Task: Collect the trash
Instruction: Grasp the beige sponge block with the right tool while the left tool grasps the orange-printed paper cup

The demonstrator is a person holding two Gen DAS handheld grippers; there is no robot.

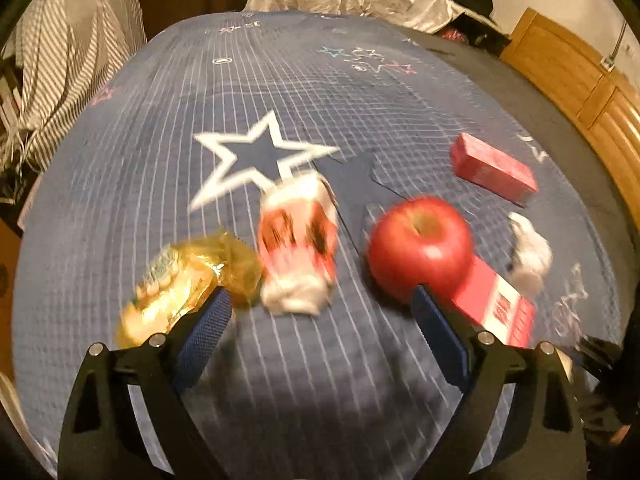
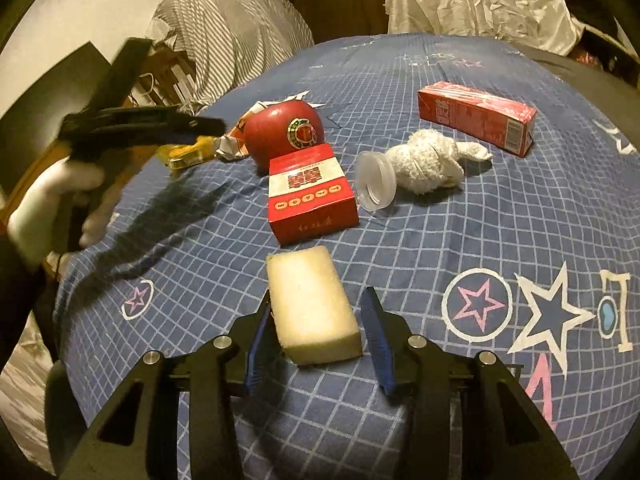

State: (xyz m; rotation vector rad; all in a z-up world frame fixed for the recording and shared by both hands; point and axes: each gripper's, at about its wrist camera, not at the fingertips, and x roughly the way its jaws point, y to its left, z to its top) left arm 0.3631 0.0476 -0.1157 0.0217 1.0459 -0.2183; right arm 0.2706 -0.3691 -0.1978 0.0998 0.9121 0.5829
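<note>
So everything's laid out on a bed with a blue checked sheet point(image 2: 460, 240) covered in stars. The right hand-held gripper point(image 2: 316, 320) is down low with a pale sponge block point(image 2: 312, 308) sitting between its blue pads. The left pad looks like it touches the sponge's side, the right pad stands a bit apart from it — so the jaws sit around the sponge, not squeezing it.

Just past the sponge is a red and white box point(image 2: 312, 196), and right behind that, touching it, a red apple point(image 2: 284, 130) with a round sticker. Beside the box to the right there's a clear plastic cup point(image 2: 376, 184) tipped on its side, with a wadded white cloth point(image 2: 432, 164) up against it. Further back right lies a red carton point(image 2: 476, 120) on its side, well apart from the rest.

The left hand-held gripper point(image 1: 320, 308) is spread wide and holding nothing. It hangs above the sheet — a crumpled red and white wrapper point(image 1: 298, 240) shows between its fingers, a yellow wrapper point(image 1: 180, 280) off by its left finger, the apple by its right one. That view is pretty blurry. In the right wrist view you can see a white-gloved hand point(image 2: 52, 200) holding that left gripper's handle at the bed's edge.
</note>
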